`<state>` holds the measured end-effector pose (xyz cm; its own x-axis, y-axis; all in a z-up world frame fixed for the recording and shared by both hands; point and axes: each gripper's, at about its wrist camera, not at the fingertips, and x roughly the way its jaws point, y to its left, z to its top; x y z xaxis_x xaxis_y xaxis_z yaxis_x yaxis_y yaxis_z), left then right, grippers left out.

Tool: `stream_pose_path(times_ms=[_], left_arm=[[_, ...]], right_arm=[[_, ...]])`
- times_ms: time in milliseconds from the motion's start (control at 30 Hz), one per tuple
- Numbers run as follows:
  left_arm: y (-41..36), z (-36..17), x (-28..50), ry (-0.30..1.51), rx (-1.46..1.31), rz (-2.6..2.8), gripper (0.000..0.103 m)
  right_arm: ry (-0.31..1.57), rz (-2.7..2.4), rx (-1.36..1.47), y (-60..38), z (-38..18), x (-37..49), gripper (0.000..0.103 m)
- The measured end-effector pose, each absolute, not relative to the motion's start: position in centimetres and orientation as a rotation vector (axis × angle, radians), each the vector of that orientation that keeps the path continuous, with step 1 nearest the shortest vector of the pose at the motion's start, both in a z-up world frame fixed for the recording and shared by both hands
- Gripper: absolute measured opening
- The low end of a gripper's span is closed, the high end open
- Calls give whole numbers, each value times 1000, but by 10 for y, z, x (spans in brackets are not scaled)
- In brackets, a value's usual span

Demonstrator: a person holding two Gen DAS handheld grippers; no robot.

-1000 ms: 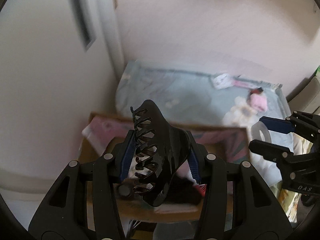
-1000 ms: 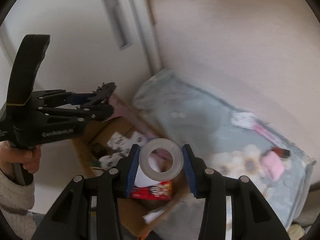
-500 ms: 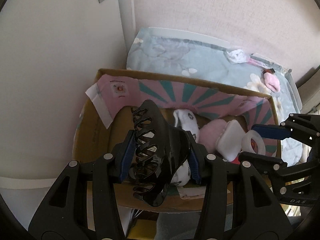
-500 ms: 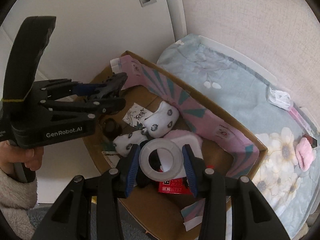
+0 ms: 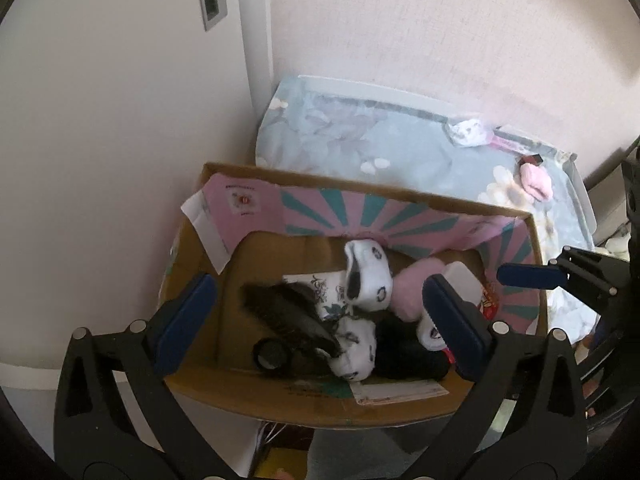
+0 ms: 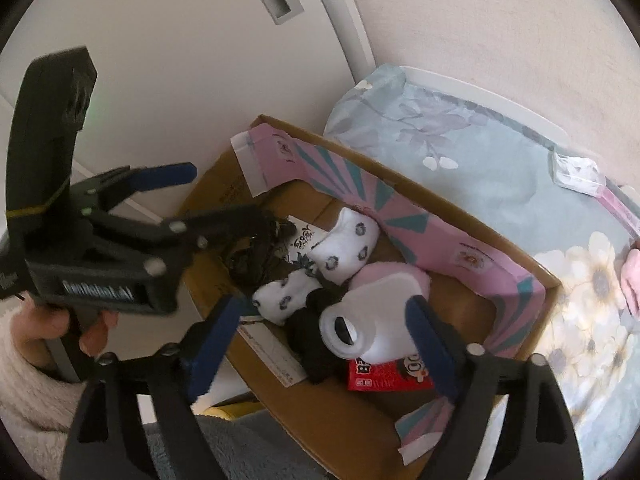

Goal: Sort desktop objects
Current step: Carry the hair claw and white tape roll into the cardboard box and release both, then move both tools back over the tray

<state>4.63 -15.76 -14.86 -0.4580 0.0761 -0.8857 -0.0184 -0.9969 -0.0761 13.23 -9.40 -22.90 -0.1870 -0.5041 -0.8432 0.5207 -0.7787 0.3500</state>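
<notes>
Both hand-held grippers are tipped steeply down over the cardboard box (image 5: 224, 384), and both have just been opening. The left hand-held gripper (image 5: 320, 328) has its blue pads spread wide with nothing pinched between them; the black hair claw (image 5: 288, 316) sits loose below, down in the box, blurred so its teeth are hard to make out. It lies next to a small black round thing (image 5: 272, 354) that I can't identify. The right hand-held gripper (image 6: 324, 344) is spread too, pads clear of the whitish tape roll (image 6: 344, 334), which sits in the box between the pads but not touched by them, leaning on a white container (image 6: 384, 300) and a red packet (image 6: 384, 372). From the right wrist view you can see the left one from the side, held by a hand (image 6: 60, 328) in a fuzzy cream sleeve (image 6: 36, 392), partly covering the claw. Also in the box: white patterned socks (image 6: 348, 248), something pink and fluffy (image 5: 412, 284), a black lump (image 6: 312, 344). The box liner is pink with teal rays. Beside the box is the bench (image 5: 400, 148) under a pale blue floral cloth, with a pink item (image 5: 536, 182) and a clear packet (image 5: 468, 132) way off at the far end. The box's near edge is cut off by the gripper frames.
</notes>
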Motion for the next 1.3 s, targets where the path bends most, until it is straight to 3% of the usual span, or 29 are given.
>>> stream_pose_path(times_ms=[133, 667, 1067, 1300], left_arm=[[-155, -144, 46, -59, -1593, 2630, 103], [-126, -123, 43, -14, -1493, 2657, 103], [-77, -99, 33, -18, -1388, 2595, 103], [-33, -88, 18, 110, -1391, 2578, 103]], right_arm=[[-6, -2045, 1383, -86, -224, 136, 102], [-7, -2108, 1370, -59, -212, 146, 102], [-114, -2194, 1309, -11, -191, 149, 102], [-127, -2294, 1311, 37, -185, 146, 102]])
